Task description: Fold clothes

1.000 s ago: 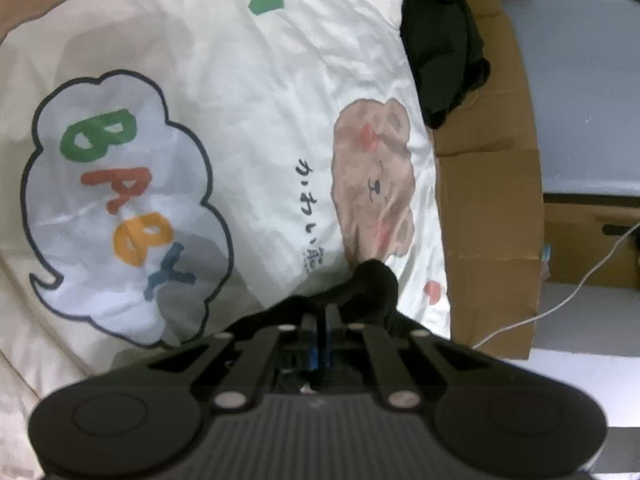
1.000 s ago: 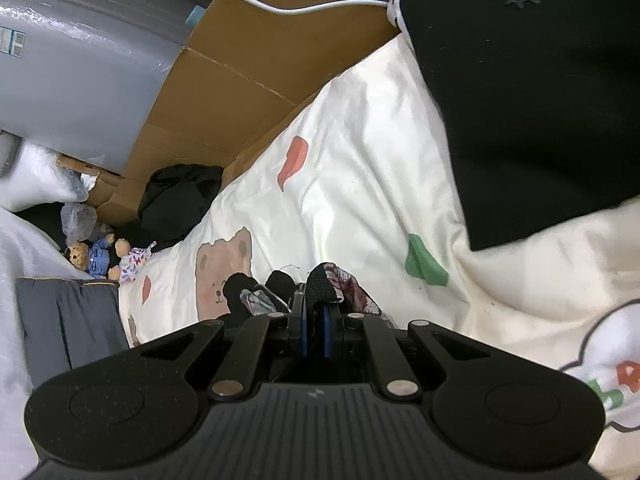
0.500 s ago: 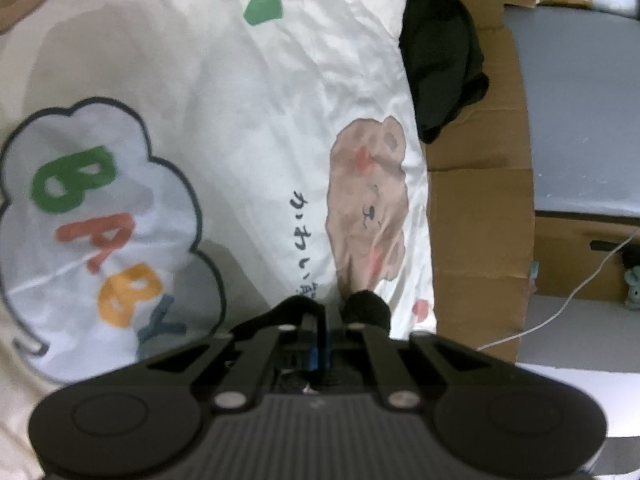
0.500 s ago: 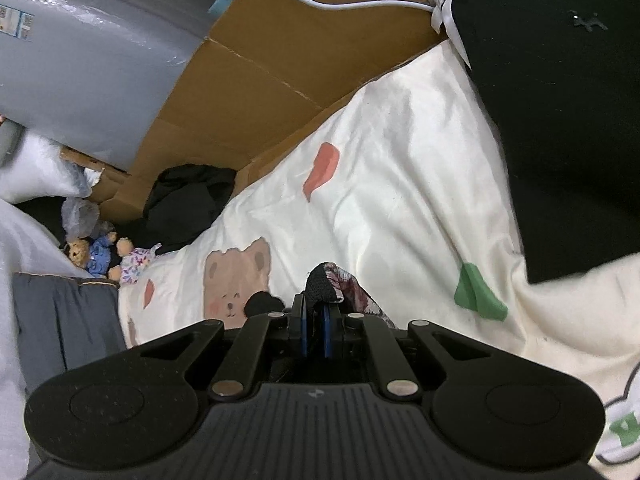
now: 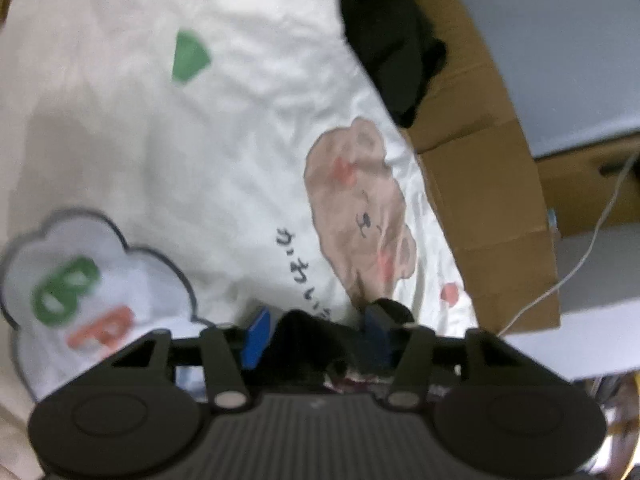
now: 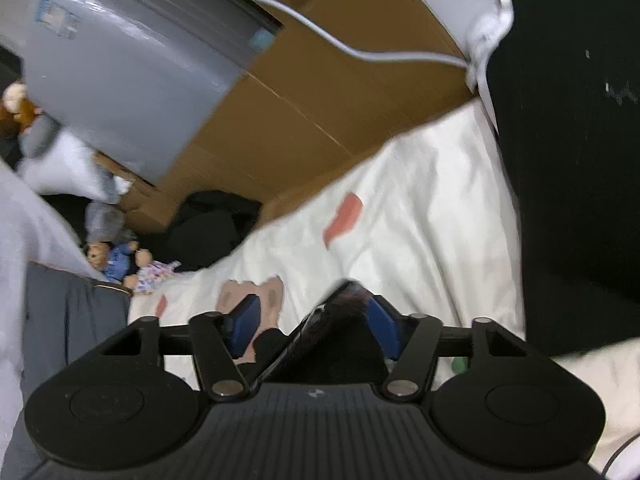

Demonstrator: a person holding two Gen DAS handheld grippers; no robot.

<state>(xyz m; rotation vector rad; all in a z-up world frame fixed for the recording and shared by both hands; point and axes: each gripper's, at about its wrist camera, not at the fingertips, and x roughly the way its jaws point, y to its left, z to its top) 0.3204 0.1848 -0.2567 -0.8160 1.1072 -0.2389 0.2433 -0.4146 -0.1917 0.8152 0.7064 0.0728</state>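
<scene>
Both grippers' fingers, left [image 5: 316,334] and right [image 6: 314,328], just opened around dark garment [image 6: 340,344]; should clear fully before lifting off bedspread [image 5: 240,140] toward twelve o'clock.

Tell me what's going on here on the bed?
A person works two handheld grippers over a cream printed bedsheet, folding a small dark garment. Both the left gripper and the right gripper have just been opening; dark cloth still lies between the fingers of each, no longer pinched. A larger black garment lies farther up the bed.
</scene>
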